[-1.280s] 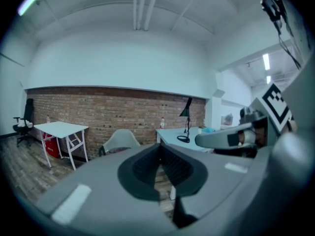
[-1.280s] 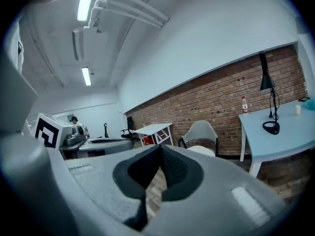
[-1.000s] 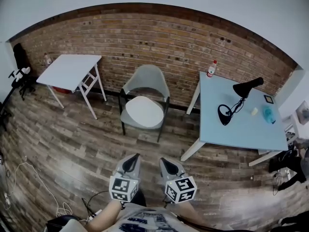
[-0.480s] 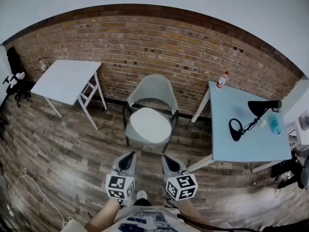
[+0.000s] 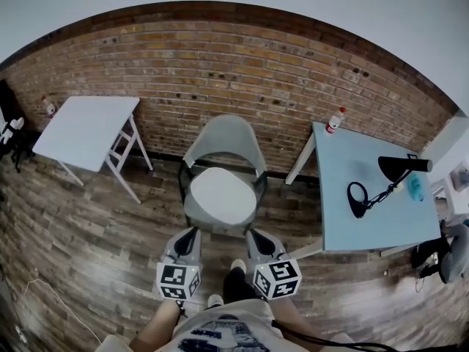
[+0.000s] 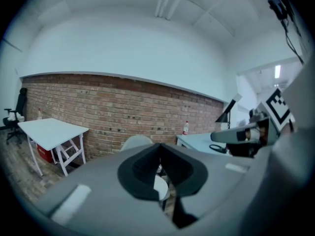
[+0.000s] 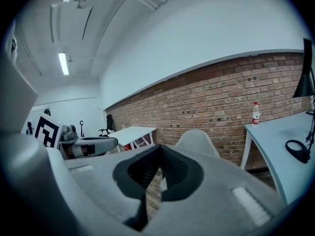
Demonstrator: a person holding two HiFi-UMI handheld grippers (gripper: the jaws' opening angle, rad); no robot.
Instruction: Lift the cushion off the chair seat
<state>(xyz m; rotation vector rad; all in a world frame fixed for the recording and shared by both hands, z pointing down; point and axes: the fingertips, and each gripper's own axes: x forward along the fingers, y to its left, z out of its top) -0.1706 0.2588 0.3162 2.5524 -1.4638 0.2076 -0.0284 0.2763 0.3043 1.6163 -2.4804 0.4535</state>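
In the head view, we held both tools low in front of us, side by side and slightly apart. The left gripper [image 5: 190,233] and the right gripper [image 5: 258,235] both pointed at the grey chair [image 5: 223,134], which stood against the brick wall [image 5: 242,64]. The white round cushion [image 5: 223,195] lay flat on the chair seat, just beyond both tips, and neither tool touched it. A white folding table [image 5: 84,129] stood to the left. To the right was a pale blue table [image 5: 366,204] carrying a black desk lamp [image 5: 399,166] and a small bottle [image 5: 335,121].

In the left gripper view, we saw its dark pads pressed together with nothing between them. The chair back rose just behind them, and a sliver of the cushion showed below the tips.

In the right gripper view, we found its jaws likewise closed and empty. The chair stood ahead, slightly right of the tips.
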